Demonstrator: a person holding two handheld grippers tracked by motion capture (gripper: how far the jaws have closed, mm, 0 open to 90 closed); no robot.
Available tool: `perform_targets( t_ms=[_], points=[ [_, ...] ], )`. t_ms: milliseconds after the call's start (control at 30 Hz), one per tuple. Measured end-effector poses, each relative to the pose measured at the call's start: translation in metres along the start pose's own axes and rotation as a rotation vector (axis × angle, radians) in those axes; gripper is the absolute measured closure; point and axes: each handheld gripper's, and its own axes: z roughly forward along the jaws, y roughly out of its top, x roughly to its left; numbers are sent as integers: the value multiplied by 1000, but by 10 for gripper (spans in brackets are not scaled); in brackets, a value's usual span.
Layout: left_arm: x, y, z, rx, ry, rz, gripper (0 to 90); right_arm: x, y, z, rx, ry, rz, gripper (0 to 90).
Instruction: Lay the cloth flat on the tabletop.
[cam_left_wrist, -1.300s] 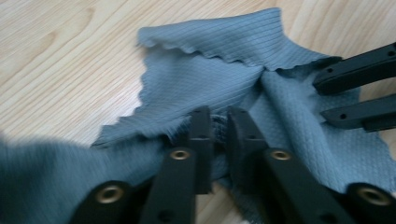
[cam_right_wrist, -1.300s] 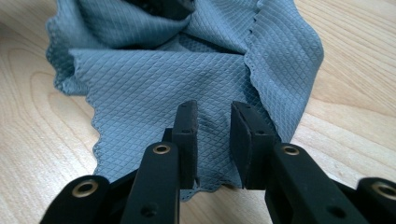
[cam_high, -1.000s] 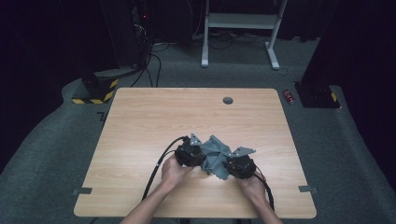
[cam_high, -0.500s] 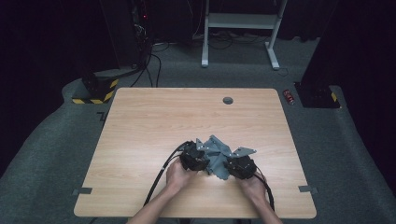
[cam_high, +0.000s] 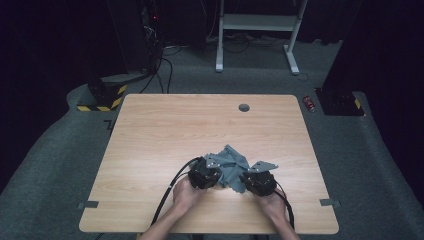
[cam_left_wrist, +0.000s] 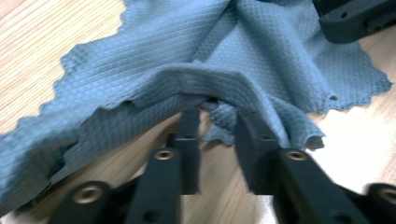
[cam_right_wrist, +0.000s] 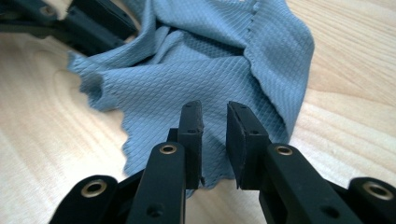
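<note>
Table (cam_high: 150, 130): one, pale wood, with one small round hole (cam_high: 244, 107) in its far edge.

Cloth (cam_high: 231, 165): one, grey-blue with a waffle weave, lying crumpled between the two grippers at the near side. Not flat and not folded; it looks like the work on it has barely started, with the spreading or folding all still to do.

Left gripper (cam_left_wrist: 215, 119): jaws have just been closing. A raised fold of the cloth drapes over both tips and a scrap of hem hangs in the gap between them; a narrow gap remains, and no pinch is visible.

Right gripper (cam_right_wrist: 215, 114): jaws have been closing too, now a narrow slot apart. The cloth edge lies beneath and just ahead of the tips, with nothing pinched.

Count: two grippers, one cloth, one table, one hole
</note>
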Motion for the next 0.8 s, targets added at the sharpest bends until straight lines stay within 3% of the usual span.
perform_targets(
  t_ms=[167,333,533,800],
  points=[
    [-1,-1,-1,1,-21,17,894,3,-6,0,13,16,6,760],
    [2,-9,-17,-14,-43,1,897,5,-10,-1,9,31,13,701],
    [12,-34,-43,-44,-41,-54,900,8,-14,-5,10,38,5,682],
    [16,-72,-68,-67,-27,-127,900,15,-18,-8,13,13,-40,824]
  ],
)
